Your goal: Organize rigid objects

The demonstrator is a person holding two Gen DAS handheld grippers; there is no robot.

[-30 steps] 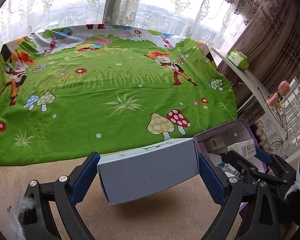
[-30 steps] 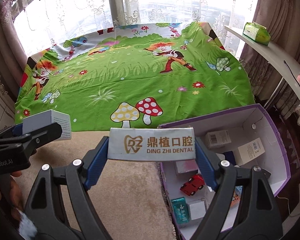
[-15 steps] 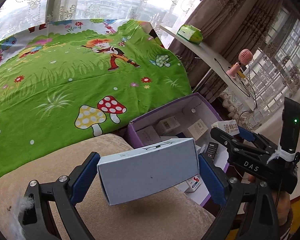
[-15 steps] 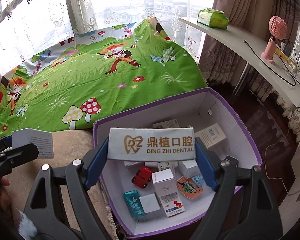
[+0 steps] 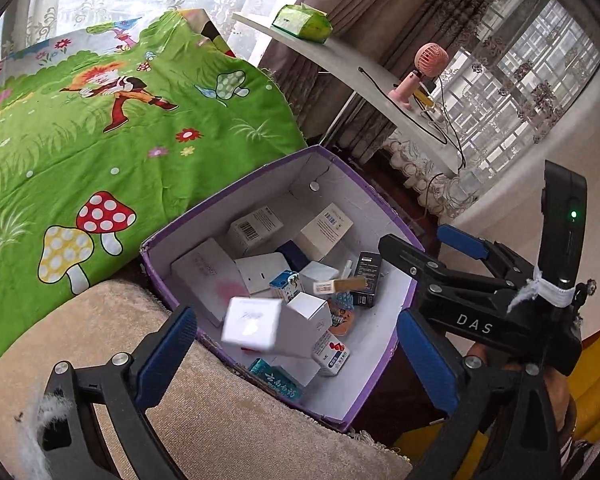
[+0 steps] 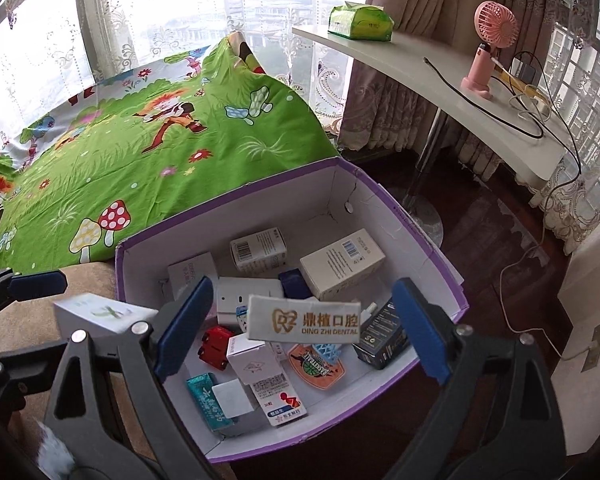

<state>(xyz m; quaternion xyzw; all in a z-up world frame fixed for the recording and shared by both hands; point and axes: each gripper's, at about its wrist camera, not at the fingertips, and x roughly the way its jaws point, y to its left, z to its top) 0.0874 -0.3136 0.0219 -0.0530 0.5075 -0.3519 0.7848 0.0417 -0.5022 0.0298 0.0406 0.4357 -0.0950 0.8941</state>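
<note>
My left gripper hangs open over the near edge of the purple-rimmed carton. A grey-white box floats blurred between its blue pads, touching neither. My right gripper is over the same carton with its jaws opening. The white "DING ZHI DENTAL" box is loose between its pads, with a gap on each side. In the left wrist view the right gripper is at the right, with the dental box below it. Several small boxes and a red toy car lie inside.
A beige plush cushion borders the carton on the left, with the green cartoon sheet behind it. A white shelf carries a pink fan, a green tissue pack and cables. Dark floor lies to the right.
Both grippers swung right, from over the beige cushion to above the purple carton. Each held its box half a second ago; now both have opened and both boxes are loose.
</note>
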